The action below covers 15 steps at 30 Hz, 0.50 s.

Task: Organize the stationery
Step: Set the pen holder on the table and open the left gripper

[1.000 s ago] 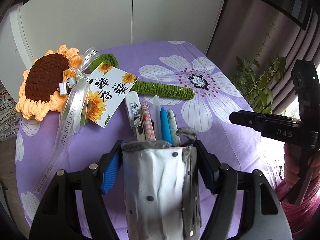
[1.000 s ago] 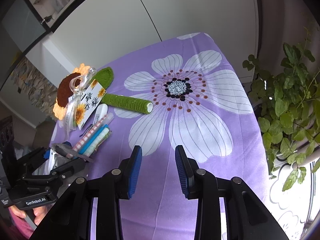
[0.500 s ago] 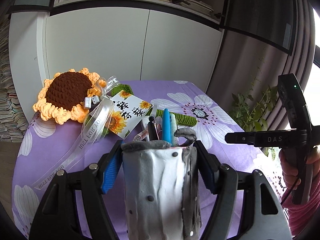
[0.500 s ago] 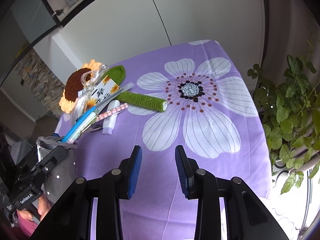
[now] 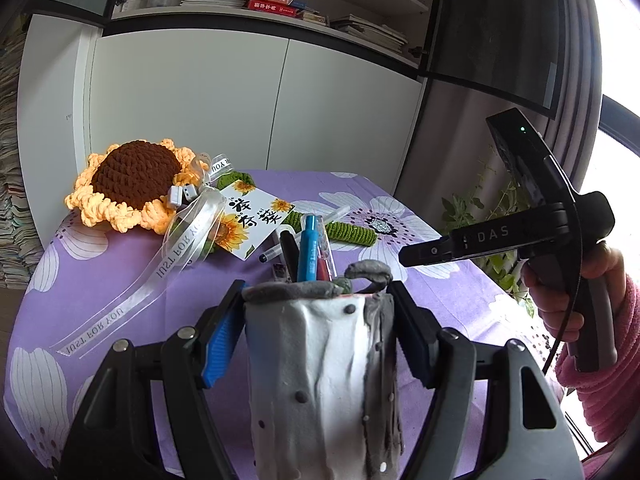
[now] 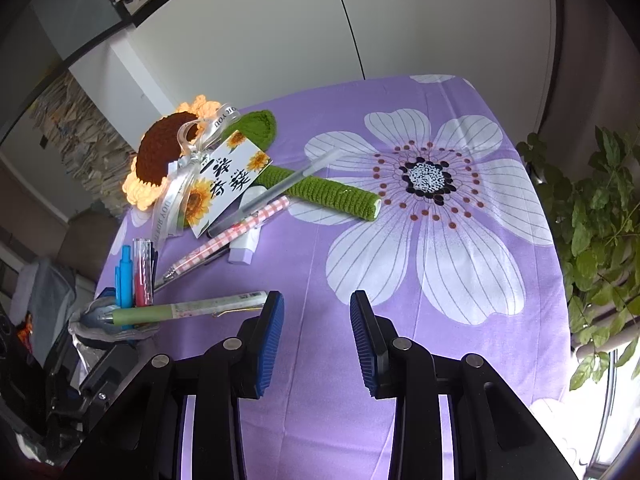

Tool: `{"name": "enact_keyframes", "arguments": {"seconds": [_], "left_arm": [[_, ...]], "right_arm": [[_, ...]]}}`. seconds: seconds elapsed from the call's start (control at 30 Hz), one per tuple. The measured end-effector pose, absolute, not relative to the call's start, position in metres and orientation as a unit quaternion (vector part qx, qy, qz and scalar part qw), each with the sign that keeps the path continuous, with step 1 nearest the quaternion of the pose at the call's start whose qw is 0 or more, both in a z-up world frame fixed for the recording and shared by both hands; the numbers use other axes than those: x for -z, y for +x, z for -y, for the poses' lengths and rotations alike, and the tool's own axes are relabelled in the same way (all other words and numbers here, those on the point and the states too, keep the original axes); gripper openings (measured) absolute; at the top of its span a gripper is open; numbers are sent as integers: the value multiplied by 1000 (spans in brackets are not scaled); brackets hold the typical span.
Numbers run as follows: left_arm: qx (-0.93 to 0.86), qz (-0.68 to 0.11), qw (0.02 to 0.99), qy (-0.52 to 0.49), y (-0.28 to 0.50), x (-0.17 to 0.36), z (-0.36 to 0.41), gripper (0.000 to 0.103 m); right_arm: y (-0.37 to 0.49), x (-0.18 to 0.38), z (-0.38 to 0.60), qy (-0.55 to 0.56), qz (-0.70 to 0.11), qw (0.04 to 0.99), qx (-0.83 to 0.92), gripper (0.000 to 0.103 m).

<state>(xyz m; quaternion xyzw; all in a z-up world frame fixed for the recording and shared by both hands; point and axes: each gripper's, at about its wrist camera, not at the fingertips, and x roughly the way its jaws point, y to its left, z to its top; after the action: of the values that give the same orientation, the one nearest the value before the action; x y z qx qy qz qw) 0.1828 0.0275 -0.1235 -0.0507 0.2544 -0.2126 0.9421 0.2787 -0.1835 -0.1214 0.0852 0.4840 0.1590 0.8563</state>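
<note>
Left gripper [image 5: 316, 344] clamps grey-white lumpy clay pen holder [image 5: 316, 376] by its sides, above purple floral tablecloth [image 6: 400, 360]; blue pen [image 5: 309, 254] and others stand inside. Right gripper [image 6: 316, 336] parted, empty. Holder looks rigid, brittle, top-heavy: grip mid-body. Loose pink checked pen [image 6: 236, 236] on cloth: light, slick, take at middle.

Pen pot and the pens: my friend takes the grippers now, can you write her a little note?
Left gripper: jaws shut on the grey-and-white clay pen pot.
Right gripper: jaws open, holding nothing.
Done: blue pen and red pen stand in the pot; a green-grip pen lies across its rim.
Left on the purple flowered tablecloth: pink checked pen, clear grey pen, white-and-lilac correction tape.
</note>
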Motion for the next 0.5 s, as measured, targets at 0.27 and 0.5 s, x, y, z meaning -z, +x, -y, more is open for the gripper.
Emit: {"name": "enact_keyframes", "arguments": {"seconds": [0.27,0.5], "left_arm": [[223,-244,943,-48,167,124,-31,69],[201,-275,938,-62,188,124,-25,69]], "right_arm": [[278,130,173,52,-498,854,-138,35],[264,123,171,35,-481,867,-125,35]]}}
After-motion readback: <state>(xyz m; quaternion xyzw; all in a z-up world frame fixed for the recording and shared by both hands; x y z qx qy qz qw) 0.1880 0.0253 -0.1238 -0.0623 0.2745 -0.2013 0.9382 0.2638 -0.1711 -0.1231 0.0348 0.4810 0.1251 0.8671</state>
